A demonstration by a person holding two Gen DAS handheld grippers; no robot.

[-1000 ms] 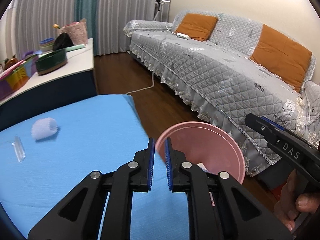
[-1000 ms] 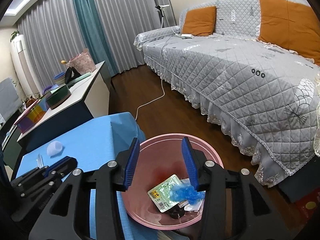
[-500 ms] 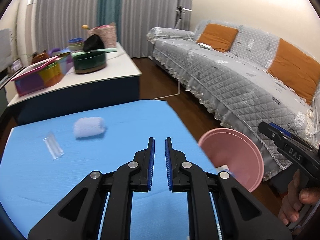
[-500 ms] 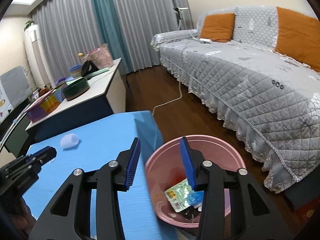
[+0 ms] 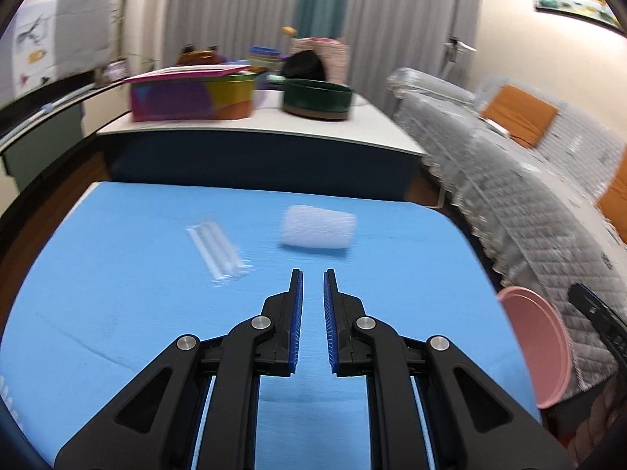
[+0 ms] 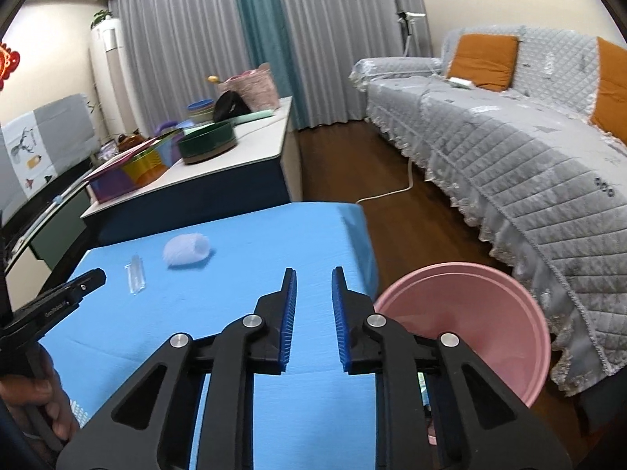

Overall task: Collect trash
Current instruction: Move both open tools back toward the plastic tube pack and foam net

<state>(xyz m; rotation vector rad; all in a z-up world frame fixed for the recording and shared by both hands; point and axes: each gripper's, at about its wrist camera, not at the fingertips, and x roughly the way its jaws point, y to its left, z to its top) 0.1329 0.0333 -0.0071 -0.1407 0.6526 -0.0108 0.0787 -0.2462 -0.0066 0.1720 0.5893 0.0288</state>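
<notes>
Partly done, by the look of it: two pieces of trash left on the blue table (image 5: 117,333), and a sliver of green packaging just visible low inside the pink bin (image 6: 470,274), behind the right tool's arm. Still to collect: a white foam sleeve (image 5: 318,227) lying on its side toward the far end of the table, and a clear plastic wrapper (image 5: 217,248) lying flat just left of it, apart from it. Left tool (image 5: 312,274) empty, jaws a narrow gap apart, hovering over the table nearer than the foam sleeve and roughly in line with it. Right tool (image 6: 312,272) also empty, jaws somewhat wider apart, over the right part of the table beside the bin. Bin standing on the floor off the table's right edge, near the grey quilted sofa (image 6: 509,164); most of its inside hidden, so contents beyond that sliver impossible to tell. Likely next: foam sleeve first, then wrapper.
</notes>
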